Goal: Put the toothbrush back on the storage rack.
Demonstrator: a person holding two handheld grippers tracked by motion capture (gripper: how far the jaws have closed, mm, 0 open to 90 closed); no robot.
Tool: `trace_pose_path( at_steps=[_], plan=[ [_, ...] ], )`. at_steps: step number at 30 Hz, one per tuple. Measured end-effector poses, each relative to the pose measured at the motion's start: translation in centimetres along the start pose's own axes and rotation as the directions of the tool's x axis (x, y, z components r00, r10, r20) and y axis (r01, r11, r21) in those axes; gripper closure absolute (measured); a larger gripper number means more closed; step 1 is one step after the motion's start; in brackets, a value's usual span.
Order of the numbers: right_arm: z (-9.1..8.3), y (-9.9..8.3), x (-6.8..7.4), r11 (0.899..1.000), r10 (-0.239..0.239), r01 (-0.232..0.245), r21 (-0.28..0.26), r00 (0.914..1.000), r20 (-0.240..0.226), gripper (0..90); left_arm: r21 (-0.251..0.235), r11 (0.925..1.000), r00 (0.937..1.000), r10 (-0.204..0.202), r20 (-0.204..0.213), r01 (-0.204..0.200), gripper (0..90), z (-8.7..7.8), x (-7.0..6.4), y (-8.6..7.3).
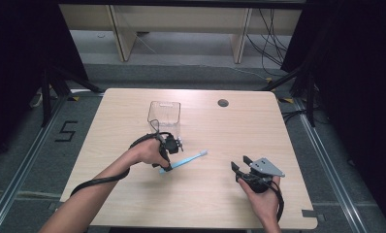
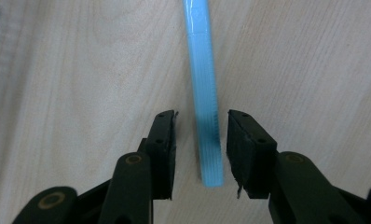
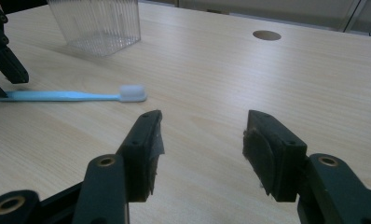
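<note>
left gripper point(image 2: 201, 140) fingers point(image 2: 161, 140) astride toothbrush point(image 2: 203, 84) handle end, not touching

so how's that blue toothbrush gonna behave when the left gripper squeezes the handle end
The toothbrush looks thin and light, so it should lift easily. Held near its tail between the left gripper jaws, the white head may droop or pivot. The ribbed handle probably helps grip; lying flat, it seems unlikely to roll.

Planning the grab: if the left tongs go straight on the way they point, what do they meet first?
The left tongs point down at the table, open astride the blue toothbrush handle end. They would likely meet the tabletop on both sides of it, though depth is unclear.
</note>
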State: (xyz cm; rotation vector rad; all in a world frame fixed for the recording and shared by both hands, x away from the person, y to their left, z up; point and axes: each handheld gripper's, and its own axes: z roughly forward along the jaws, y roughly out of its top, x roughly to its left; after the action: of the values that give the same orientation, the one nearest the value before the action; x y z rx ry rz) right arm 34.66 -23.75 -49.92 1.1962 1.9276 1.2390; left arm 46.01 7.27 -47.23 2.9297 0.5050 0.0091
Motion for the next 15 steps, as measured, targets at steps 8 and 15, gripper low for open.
trace_pose_path(
  at_steps=[8,15],
  plan=[
    [-0.05,0.08,-0.03,1.0,-0.01,0.01,-0.007,0.9999,0.002,46.7,0.023,0.9995,0.9998,0.021,-0.007,-0.02,63.5,0.16,-0.02,0.43],
    [-0.02,0.06,-0.2,1.0,-0.029,0.029,-0.011,0.9996,0.005,46.7,0.038,0.9988,0.9994,0.031,-0.013,-0.03,66.3,0.38,-0.14,0.75]
  ],
)
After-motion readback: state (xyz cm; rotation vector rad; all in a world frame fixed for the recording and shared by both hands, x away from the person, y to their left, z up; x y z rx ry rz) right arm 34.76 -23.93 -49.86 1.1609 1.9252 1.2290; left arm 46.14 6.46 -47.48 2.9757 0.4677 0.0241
